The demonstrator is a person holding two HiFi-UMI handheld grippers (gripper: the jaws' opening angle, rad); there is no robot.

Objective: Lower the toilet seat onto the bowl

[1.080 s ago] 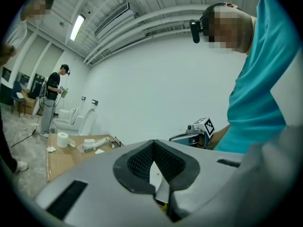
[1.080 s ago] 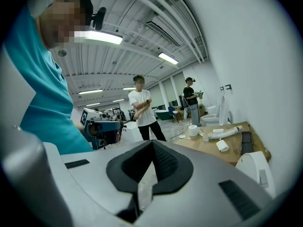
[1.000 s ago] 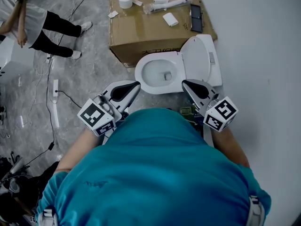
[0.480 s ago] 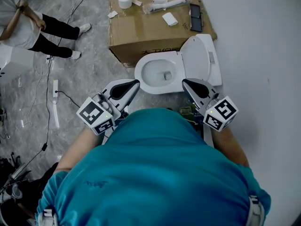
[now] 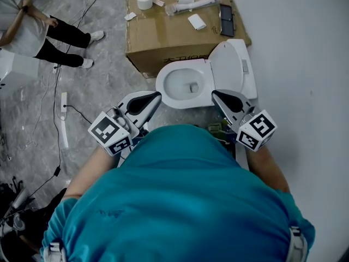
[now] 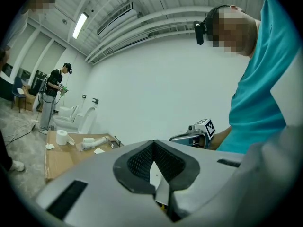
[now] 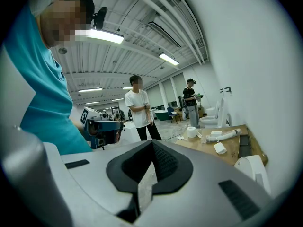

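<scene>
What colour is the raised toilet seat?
White. The toilet seat shows best in the head view.

Open air is lying between the left hand-held gripper (image 5: pixel 154 98) and the right hand-held gripper (image 5: pixel 216 97), both hanging at the near edge of the toilet bowl (image 5: pixel 166 97), so nothing is blocking the way over its rim. The raised toilet seat (image 5: pixel 233 67) is standing at the bowl's right, with the white wall (image 5: pixel 305 64) closing off the room behind it. A cardboard box (image 5: pixel 163 42) is crowding the far side, just beside the bowl. Left of the bowl the floor (image 5: pixel 103 81) is lying open, though cables (image 5: pixel 82 113) and a power strip (image 5: pixel 64 101) are trailing across it, and a person (image 5: pixel 38 31) is standing at the far left
</scene>
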